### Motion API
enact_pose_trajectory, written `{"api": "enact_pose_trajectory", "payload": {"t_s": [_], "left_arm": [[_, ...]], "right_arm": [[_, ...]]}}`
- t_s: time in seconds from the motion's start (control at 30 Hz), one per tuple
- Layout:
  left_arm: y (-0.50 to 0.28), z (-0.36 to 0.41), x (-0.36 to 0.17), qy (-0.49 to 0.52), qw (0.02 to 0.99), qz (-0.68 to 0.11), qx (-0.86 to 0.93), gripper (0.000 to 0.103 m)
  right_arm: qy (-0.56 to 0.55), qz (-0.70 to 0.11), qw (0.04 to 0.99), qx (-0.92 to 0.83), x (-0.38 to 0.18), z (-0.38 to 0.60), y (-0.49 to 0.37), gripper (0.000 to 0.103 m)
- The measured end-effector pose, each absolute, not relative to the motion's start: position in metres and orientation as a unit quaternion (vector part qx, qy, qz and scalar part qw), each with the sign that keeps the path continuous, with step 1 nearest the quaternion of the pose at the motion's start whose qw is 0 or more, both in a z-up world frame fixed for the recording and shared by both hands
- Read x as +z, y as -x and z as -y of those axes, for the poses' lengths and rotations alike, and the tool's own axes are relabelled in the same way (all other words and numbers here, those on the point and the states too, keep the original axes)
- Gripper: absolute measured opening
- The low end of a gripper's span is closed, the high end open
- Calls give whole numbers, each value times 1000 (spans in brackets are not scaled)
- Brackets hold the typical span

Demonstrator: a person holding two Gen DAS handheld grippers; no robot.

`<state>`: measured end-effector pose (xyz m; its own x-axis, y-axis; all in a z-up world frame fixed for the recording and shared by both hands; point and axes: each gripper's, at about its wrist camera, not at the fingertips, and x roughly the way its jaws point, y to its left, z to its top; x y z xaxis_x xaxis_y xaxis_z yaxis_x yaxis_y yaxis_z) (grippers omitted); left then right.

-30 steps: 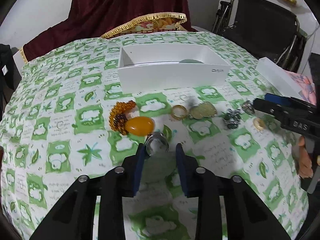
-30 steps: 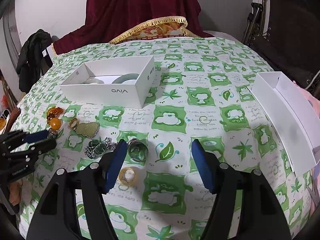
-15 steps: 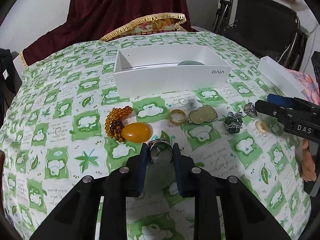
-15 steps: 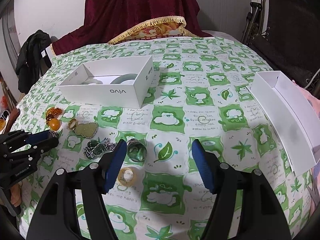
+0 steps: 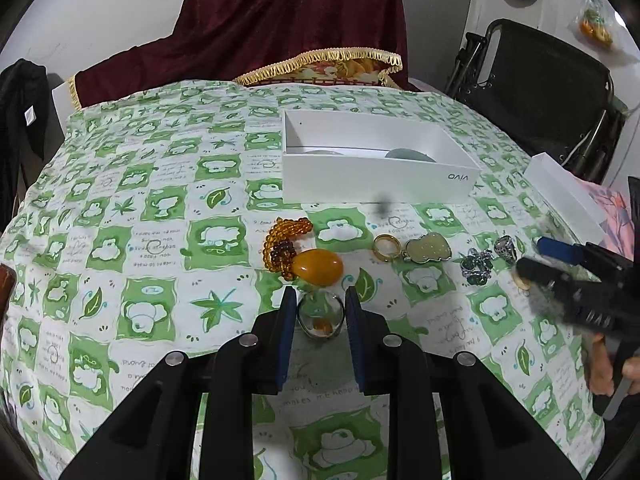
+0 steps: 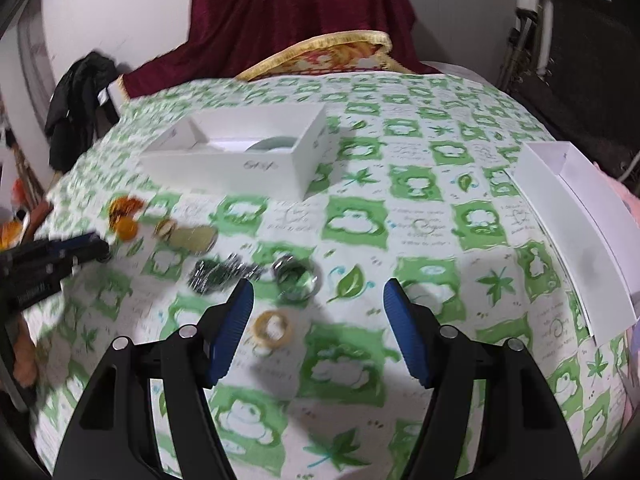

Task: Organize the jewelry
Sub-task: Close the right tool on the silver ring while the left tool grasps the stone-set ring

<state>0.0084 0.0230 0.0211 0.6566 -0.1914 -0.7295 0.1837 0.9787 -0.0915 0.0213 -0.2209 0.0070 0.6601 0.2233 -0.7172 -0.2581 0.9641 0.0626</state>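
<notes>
My left gripper (image 5: 318,312) has just closed on a silver ring (image 5: 320,316), low centre of frame. My right gripper (image 6: 318,312) stands half open and empty over a yellow ring (image 6: 273,327), with bare cloth (image 6: 420,240) to its right. The white box (image 5: 376,182) reads "vivo" upside down. Only the right view shows the lid's (image 6: 568,216) inside.

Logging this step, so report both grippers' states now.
Left gripper: shut on the silver ring.
Right gripper: open, holding nothing, above the yellow ring.
</notes>
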Motion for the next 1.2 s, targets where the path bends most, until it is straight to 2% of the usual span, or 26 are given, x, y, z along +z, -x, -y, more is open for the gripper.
{"api": "enact_pose_trajectory", "payload": {"t_s": [0.1,0.27,0.63,0.73,0.83,0.87,0.93,1.2], "left_arm": [[-6,-20,22,-1,911,-398,-106,25],[-7,-15,18,-9,908,-404,-111,25],[-13,-8,8,-27,900,-423,-104,25],[-16,-4,8,-38,901,-422,-96,28],[-18,-5,8,-36,901,-422,-96,28],[-18,-5,8,-34,901,-422,-96,27],[-17,-7,8,-30,901,-421,-98,22],[-9,-10,17,-22,910,-401,-101,22]], "right_arm": [[49,-392,909,135,5,210,-19,65],[17,-409,903,132,0,221,-28,52],[37,-412,901,134,-1,213,-41,52],[42,-412,900,134,-1,210,-43,49],[45,-411,901,135,-1,209,-44,33],[45,-410,901,136,-1,209,-43,24],[45,-409,901,136,0,209,-43,24],[30,-401,905,138,2,214,-39,24]]}}
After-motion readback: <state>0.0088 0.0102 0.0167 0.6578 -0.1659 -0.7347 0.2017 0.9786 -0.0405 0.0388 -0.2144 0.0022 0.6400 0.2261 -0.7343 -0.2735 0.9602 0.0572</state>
